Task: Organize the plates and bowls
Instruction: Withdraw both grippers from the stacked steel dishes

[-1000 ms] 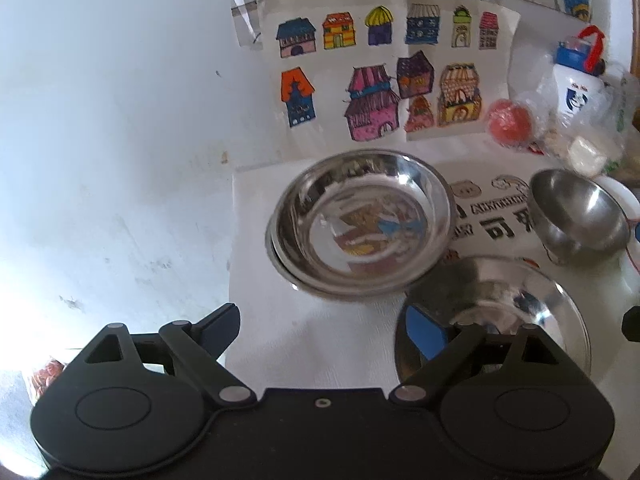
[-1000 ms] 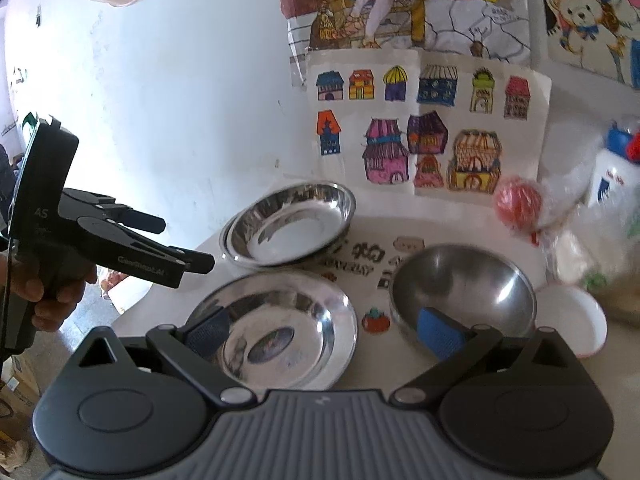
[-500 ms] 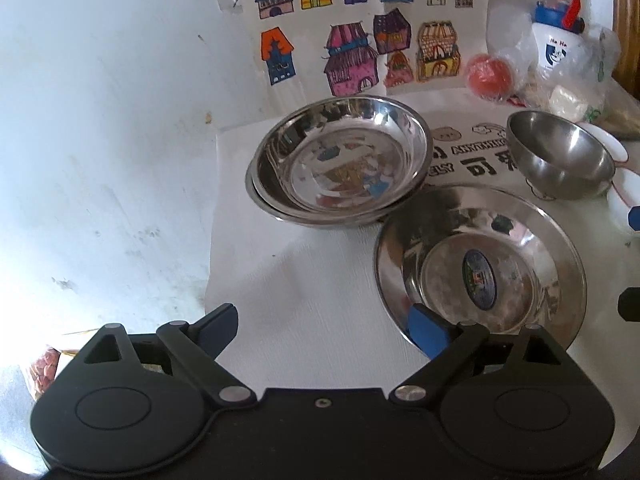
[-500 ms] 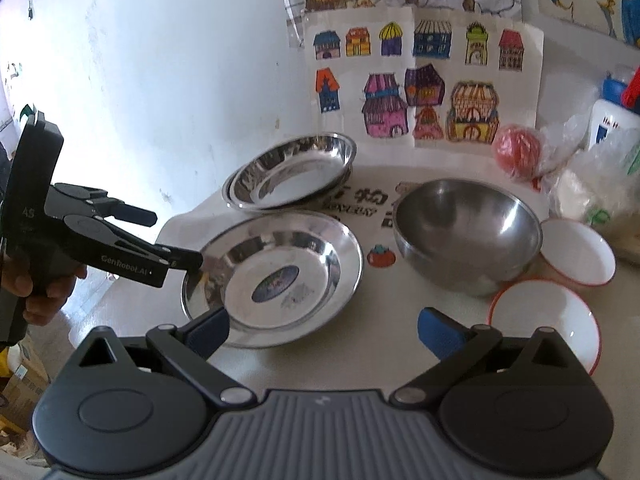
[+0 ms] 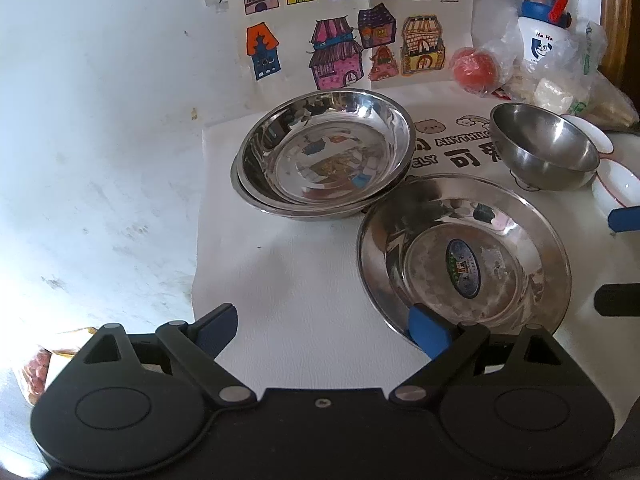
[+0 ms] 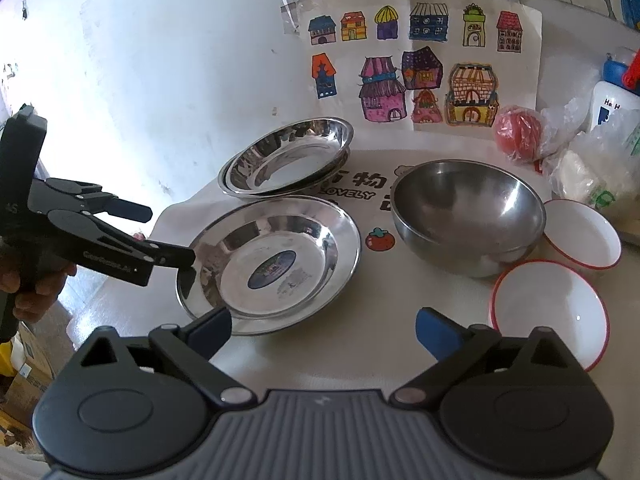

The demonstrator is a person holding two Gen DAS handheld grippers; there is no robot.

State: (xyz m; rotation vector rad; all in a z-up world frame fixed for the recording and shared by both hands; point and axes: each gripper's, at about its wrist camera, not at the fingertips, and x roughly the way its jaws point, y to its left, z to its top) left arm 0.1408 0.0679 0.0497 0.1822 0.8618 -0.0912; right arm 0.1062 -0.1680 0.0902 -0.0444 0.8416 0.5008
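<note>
Two stacked steel plates (image 5: 324, 156) (image 6: 288, 156) sit at the back of the white table mat. In front of them lies a single steel plate (image 5: 464, 264) (image 6: 272, 268) with an oval sticker. My left gripper (image 5: 320, 328) (image 6: 160, 236) is open, held by a hand (image 6: 24, 292); one of its fingers touches that plate's rim on the side near the table's left edge. A deep steel bowl (image 5: 544, 148) (image 6: 468, 212) stands to the right, with two white red-rimmed bowls (image 6: 552, 312) (image 6: 584, 232) beside it. My right gripper (image 6: 324, 330) hangs open above the table's front, holding nothing.
A red ball in plastic (image 6: 518, 132), a white bottle with a blue cap (image 5: 540, 36) and plastic bags (image 6: 592, 168) crowd the back right corner. Children's drawings (image 6: 420, 72) hang on the wall behind. The table's left edge (image 5: 198, 240) drops off beside the mat.
Both grippers have drawn back from the wall. The left one has come down to the single plate's rim. The right one has left the steel bowl, and the white bowls came into view.
</note>
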